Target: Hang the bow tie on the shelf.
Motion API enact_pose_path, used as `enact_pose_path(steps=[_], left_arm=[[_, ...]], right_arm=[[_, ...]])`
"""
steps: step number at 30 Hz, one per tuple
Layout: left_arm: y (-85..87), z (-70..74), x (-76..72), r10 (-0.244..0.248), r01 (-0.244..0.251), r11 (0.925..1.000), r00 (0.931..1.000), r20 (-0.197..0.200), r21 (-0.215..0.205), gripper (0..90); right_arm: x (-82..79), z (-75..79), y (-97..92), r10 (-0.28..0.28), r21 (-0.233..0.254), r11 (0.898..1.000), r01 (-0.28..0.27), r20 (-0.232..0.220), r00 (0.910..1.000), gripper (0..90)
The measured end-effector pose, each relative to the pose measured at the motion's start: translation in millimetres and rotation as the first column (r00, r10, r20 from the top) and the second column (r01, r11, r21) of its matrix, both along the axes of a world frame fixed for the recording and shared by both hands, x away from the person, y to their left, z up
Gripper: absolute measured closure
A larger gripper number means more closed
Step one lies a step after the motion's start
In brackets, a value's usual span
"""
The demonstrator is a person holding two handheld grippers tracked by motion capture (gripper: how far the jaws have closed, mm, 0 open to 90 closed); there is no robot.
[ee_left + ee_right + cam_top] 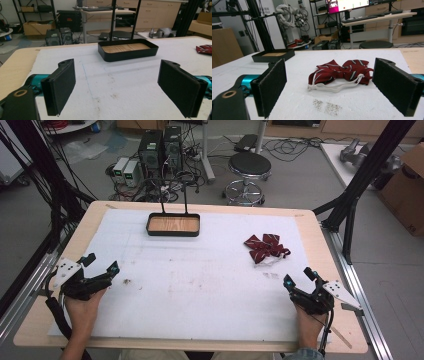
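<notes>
A dark red striped bow tie [266,247] with a white elastic strap lies on the white mat at the right. In the right gripper view the bow tie [342,71] sits a short way ahead between the wide-apart jaws. My right gripper [298,278] rests open near the table's right front, below the tie. A black tray with a wooden bottom [173,225] stands at the far middle, with a tall wire handle. My left gripper [102,264] is open at the left front, empty, and its view faces the tray [128,50].
The white mat [200,280] covers most of the wooden table. Small dirt marks [327,106] lie in front of the bow tie. Beyond the table's far edge stand a stool [249,167], computer boxes and cables on the floor.
</notes>
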State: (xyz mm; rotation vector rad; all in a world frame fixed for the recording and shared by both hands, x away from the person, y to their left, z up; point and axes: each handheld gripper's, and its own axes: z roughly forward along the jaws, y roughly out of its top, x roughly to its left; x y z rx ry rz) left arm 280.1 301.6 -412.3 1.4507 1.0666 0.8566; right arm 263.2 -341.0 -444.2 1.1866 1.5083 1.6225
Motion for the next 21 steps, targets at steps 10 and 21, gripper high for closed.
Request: enact_pose_path(steps=[10, 21], left_arm=[[-2.6, -0.6, 1.2, -0.003, 0.003, 1.0000, 1.0000, -0.003, 0.005, 15.2], [-3.2, -1.3, -1.2, -0.010, 0.010, 0.9999, 0.9999, 0.005, 0.011, 15.0]], right_arm=[[-0.4, -0.1, 0.4, 0.000, -0.006, 1.000, 0.000, 0.000, 1.0000, 11.4], [0.8, -1.0, 1.4, -0.014, -0.034, 0.999, 0.014, -0.005, 0.9999, 11.4]])
